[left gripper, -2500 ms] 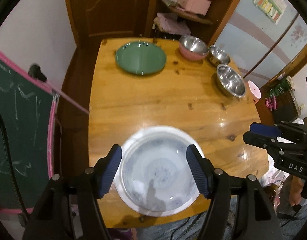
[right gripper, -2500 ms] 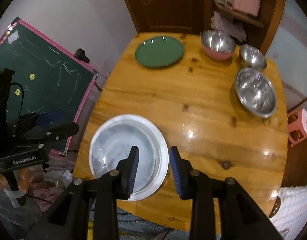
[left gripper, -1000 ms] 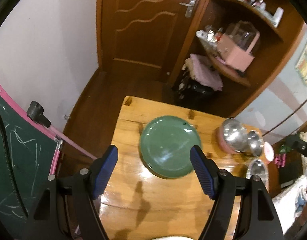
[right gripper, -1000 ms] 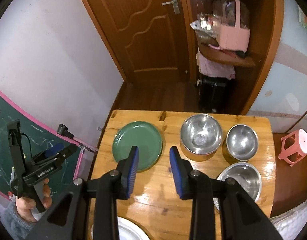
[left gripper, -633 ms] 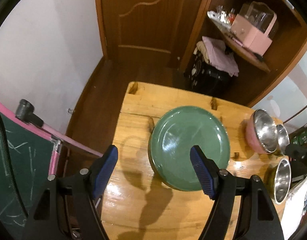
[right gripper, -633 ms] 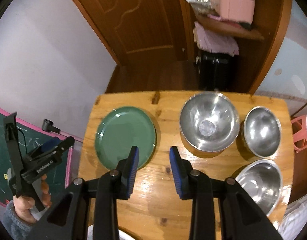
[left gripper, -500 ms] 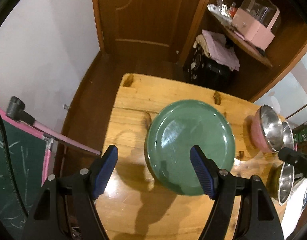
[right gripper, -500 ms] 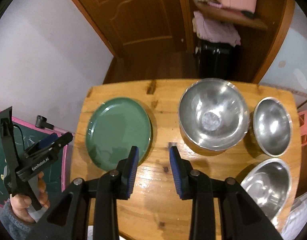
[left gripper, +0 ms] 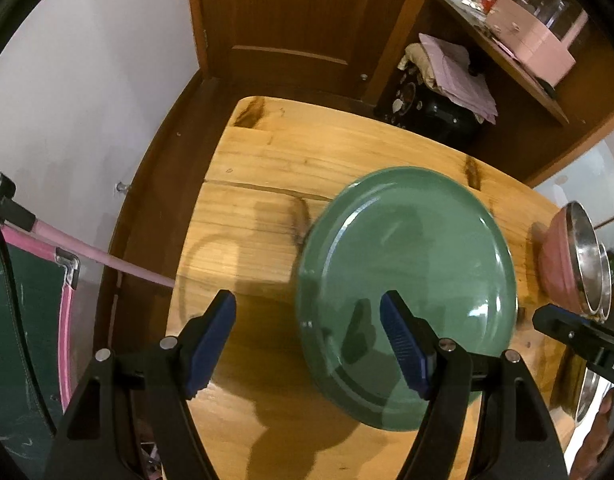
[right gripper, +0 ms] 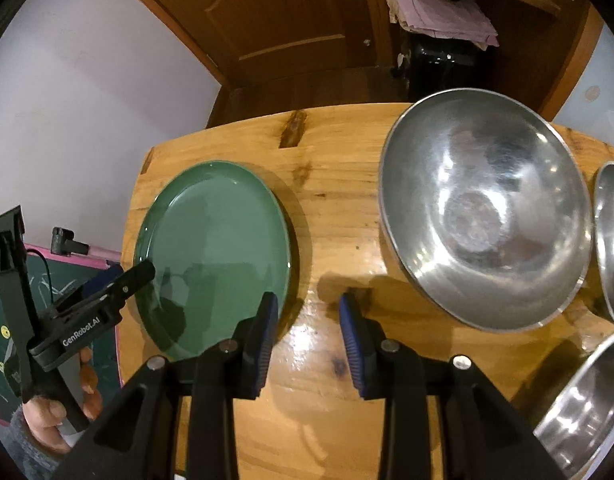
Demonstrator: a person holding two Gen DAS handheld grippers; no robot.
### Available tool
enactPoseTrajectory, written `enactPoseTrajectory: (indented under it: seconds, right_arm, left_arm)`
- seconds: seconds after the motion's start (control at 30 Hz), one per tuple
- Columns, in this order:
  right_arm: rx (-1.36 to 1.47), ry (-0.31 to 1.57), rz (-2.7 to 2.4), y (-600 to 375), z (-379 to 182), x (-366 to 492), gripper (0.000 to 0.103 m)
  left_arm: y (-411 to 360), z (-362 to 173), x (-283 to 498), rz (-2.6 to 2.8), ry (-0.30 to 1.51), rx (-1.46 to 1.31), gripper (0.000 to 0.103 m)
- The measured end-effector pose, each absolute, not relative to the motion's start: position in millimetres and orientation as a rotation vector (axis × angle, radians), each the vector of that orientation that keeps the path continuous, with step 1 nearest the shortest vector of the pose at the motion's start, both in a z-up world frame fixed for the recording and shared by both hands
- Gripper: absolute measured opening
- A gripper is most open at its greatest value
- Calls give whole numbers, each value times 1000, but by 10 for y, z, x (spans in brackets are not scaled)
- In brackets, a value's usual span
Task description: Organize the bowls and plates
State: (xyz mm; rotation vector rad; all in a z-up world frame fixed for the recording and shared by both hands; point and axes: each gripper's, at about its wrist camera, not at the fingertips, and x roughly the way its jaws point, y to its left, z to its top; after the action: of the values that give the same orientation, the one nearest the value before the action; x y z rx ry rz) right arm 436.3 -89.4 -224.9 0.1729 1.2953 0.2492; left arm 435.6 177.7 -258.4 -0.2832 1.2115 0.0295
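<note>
At the centre right of the left wrist view, the green plate (left gripper: 407, 288) lies flat on the table (left gripper: 267, 168), its near-left rim between the spread fingers of the left tool (left gripper: 307, 344), which grips nothing. In the right wrist view the right tool (right gripper: 309, 340), narrowly parted and empty, hangs over bare wood between plate and large steel bowl (right gripper: 483, 208). Nothing looks stacked yet; the sorting seems barely begun.

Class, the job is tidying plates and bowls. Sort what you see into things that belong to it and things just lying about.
Belongs:
round green plate
large steel bowl
two smaller steel bowls

Lying about:
folded pink cloth
pink-framed green chalkboard
pink box
</note>
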Motion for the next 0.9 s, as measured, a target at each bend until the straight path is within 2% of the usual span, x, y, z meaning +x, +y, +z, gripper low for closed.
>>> enactPoseTrajectory:
  seconds: [0.13, 0.3, 0.4, 0.43, 0.5, 0.57, 0.77, 0.9]
  right_arm:
    - [191, 1300, 253, -842, -2348, 4423, 32]
    - [225, 1312, 264, -809, -2455, 4479, 32]
    - [240, 1308, 274, -785, -2473, 4492, 31]
    - [240, 1307, 276, -781, -2480, 4498, 28]
    - [239, 1315, 285, -768, -2506, 4523, 13]
    - [242, 1325, 289, -751, -2534, 4535, 10]
    - [220, 1318, 282, -721, -2536, 4510, 9]
    - [212, 1317, 286, -722, -2505, 4457, 8]
  left_arm:
    - [1869, -2672, 4362, 9, 1230, -339, 60]
    - [1858, -2690, 4372, -24, 1230, -336, 53]
    - [1835, -2695, 4394, -54, 1240, -346, 41]
    - [1828, -2693, 4396, -63, 1244, -345, 37]
    - [1813, -2692, 4406, -74, 1246, -343, 28]
    - [1812, -2697, 4414, -79, 1246, -345, 21]
    - [1877, -2690, 4405, -69, 1228, -378, 9]
    - [1876, -2671, 4360, -66, 1230, -366, 6]
